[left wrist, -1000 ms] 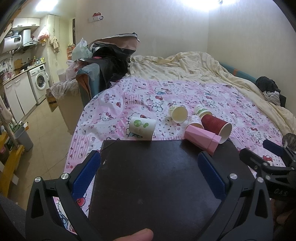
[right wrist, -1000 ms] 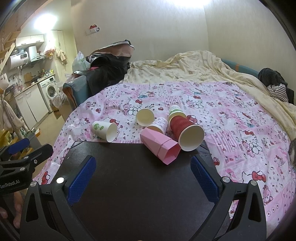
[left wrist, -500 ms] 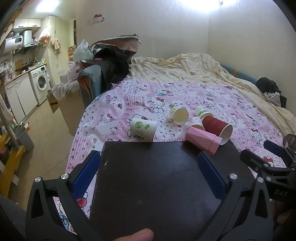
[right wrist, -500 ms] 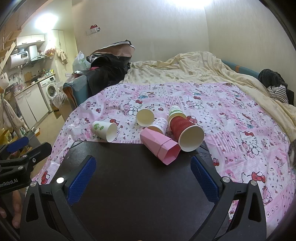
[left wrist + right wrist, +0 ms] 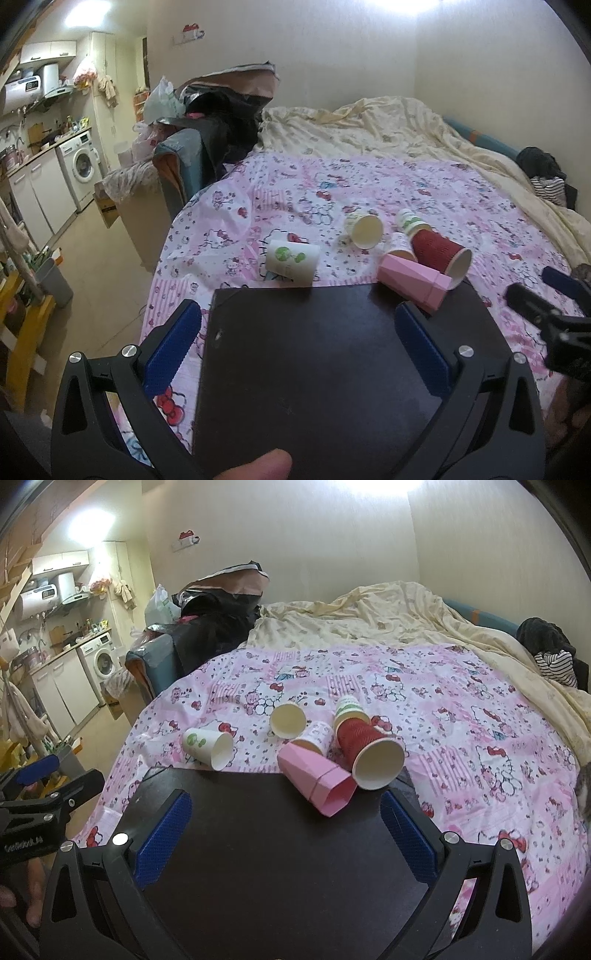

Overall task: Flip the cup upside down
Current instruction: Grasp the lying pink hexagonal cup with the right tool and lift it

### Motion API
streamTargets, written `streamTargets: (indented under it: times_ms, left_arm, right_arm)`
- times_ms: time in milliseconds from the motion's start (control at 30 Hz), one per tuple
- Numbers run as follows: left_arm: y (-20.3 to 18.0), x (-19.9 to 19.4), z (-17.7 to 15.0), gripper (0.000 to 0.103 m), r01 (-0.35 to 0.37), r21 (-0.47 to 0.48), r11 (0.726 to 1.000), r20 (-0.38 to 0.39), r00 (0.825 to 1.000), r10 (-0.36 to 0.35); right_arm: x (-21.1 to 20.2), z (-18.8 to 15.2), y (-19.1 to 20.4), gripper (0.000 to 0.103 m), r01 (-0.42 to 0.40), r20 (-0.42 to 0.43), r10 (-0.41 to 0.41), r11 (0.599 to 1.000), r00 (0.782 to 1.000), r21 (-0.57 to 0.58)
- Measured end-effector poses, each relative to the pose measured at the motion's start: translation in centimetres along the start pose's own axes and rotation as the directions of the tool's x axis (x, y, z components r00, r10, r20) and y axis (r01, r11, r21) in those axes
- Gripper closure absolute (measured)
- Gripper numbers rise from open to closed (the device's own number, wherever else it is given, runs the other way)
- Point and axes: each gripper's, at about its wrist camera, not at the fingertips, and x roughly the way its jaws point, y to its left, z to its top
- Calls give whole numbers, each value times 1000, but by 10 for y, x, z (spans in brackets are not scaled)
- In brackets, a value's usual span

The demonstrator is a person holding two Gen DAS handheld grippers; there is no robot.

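Pink, faceted and lying on its side, one cup rests with its open end on the far right part of a dark board, its closed end pointing away. Touching it on the right, a red ribbed cup also lies on its side, mouth toward the near side. Just behind these two lie a small patterned cup and a green-and-white cup, and a little to the left a cream cup shows its open mouth. Farther left and apart from the cluster, a white cup with green leaf prints lies on its side at the board's far edge, on the pink cartoon bedsheet.

Both grippers hover over the near part of the board, well short of the cups. The left gripper has its blue-padded jaws spread wide with nothing between them; the right gripper is likewise spread wide and holds nothing. A rumpled cream blanket covers the far part of the bed.
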Motion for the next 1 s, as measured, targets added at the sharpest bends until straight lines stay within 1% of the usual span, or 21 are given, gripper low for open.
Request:
streamTargets:
  times_ms: [100,200,267,367,467,600,667,700,733,800,833,867,933,967,1000]
  left_arm:
    - [5,17,13,0,-19,-9,1000,-53,998,19]
    - [10,40,24,0,-36,-19,999,-111,993,33]
    - [14,60,33,0,-43,-36,998,-160,987,37]
    - [19,82,42,0,-63,-49,997,-200,978,52]
    - [21,104,46,0,-65,-54,996,-250,967,50]
    - [27,130,44,0,-76,-85,994,-311,949,46]
    - [29,137,40,0,-79,-95,992,-330,943,43]
    - [32,141,37,0,-77,-109,991,-346,937,35]
    - [32,142,36,0,-75,-117,990,-358,933,29]
    - [34,146,33,0,-67,-136,988,-384,923,10]
    - [34,147,32,0,-65,-136,989,-390,921,6]
    - [32,147,32,0,-64,-128,990,-391,920,9]
    - [31,145,31,0,-66,-112,992,-387,922,17]
    - [30,144,31,0,-61,-105,993,-385,923,16]
    - [30,142,30,0,-60,-103,993,-382,924,16]
  right_arm:
    - [6,13,-7,0,-7,-14,7,1000,1000,0]
    - [19,26,-16,0,-18,-39,18,1000,999,7]
    - [30,33,-23,0,-31,-67,32,999,997,18]
    - [50,41,-31,0,-47,-122,50,998,991,30]
    - [66,47,-35,0,-42,-163,45,999,986,19]
    - [90,53,-47,0,-64,-207,70,997,976,35]
    - [111,54,-52,0,-96,-284,106,994,953,48]
    - [122,54,-51,2,-114,-329,121,993,937,42]
    - [138,54,-49,8,-128,-393,125,992,911,20]
    - [161,55,-42,15,-154,-464,128,988,876,-19]
    - [171,55,-39,15,-166,-493,124,985,861,-43]
    - [184,57,-34,15,-173,-526,102,981,844,-88]
    - [201,59,-25,15,-181,-564,63,971,823,-156]
    - [212,59,-19,15,-192,-595,45,964,802,-186]
    - [220,59,-17,15,-202,-620,40,960,784,-192]
